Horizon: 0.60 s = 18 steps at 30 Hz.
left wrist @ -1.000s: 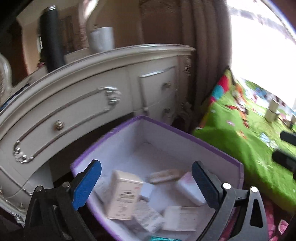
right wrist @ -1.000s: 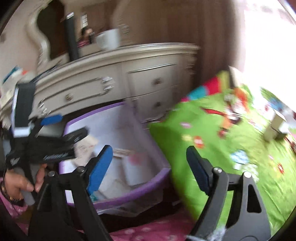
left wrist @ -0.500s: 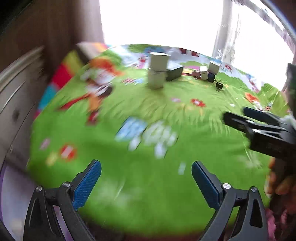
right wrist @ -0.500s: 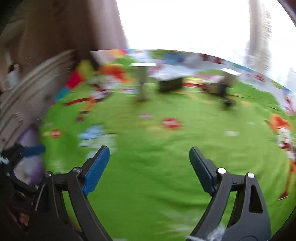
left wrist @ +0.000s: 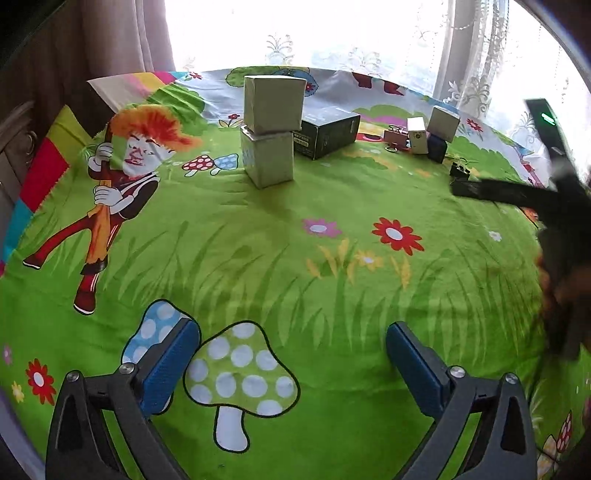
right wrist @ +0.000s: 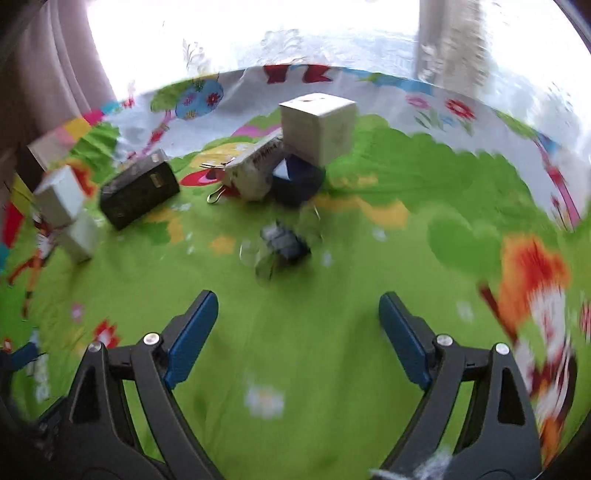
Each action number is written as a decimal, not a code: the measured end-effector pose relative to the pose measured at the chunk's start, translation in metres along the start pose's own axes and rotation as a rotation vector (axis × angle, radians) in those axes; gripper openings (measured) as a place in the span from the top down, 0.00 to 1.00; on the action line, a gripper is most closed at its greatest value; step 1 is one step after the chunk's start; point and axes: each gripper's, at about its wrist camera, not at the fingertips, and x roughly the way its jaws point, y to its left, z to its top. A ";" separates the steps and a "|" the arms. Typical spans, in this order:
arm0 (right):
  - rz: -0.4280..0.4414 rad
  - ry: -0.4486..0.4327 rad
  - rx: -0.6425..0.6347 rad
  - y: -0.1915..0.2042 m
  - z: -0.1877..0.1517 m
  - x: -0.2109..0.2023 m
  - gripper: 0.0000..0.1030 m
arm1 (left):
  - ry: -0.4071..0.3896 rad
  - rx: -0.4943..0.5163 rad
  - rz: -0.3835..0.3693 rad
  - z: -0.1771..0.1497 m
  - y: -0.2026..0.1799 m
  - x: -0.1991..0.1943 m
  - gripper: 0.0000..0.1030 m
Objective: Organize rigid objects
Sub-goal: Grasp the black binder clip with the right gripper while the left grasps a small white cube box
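Note:
Both views look down on a bed with a green cartoon sheet (left wrist: pixel 295 258). Two pale boxes (left wrist: pixel 269 133) stand stacked at the back, a black box (left wrist: pixel 327 134) just right of them. Further right lie a white carton (right wrist: pixel 255 173), a pale cube box (right wrist: pixel 319 127) leaning on a dark blue box (right wrist: pixel 295 181), and a black binder clip (right wrist: pixel 284 243) in front. My right gripper (right wrist: pixel 297 332) is open and empty, a short way before that clip. My left gripper (left wrist: pixel 293 365) is open and empty over a printed mushroom, well short of the stacked boxes.
Curtains and a bright window (left wrist: pixel 332 33) stand behind the bed. A dresser edge (left wrist: pixel 14 133) shows at the far left. A gold binder clip (right wrist: pixel 218 194) lies beside the white carton. The right gripper's black frame (left wrist: pixel 517 195) and a hand cross the left wrist view's right side.
Both grippers have swung right, away from the purple bin of boxes by the dresser, and now face the bed. Both stay open and empty.

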 end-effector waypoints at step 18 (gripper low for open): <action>0.125 -0.039 0.024 -0.010 -0.049 -0.040 0.68 | 0.006 -0.005 0.004 0.004 0.002 0.009 0.00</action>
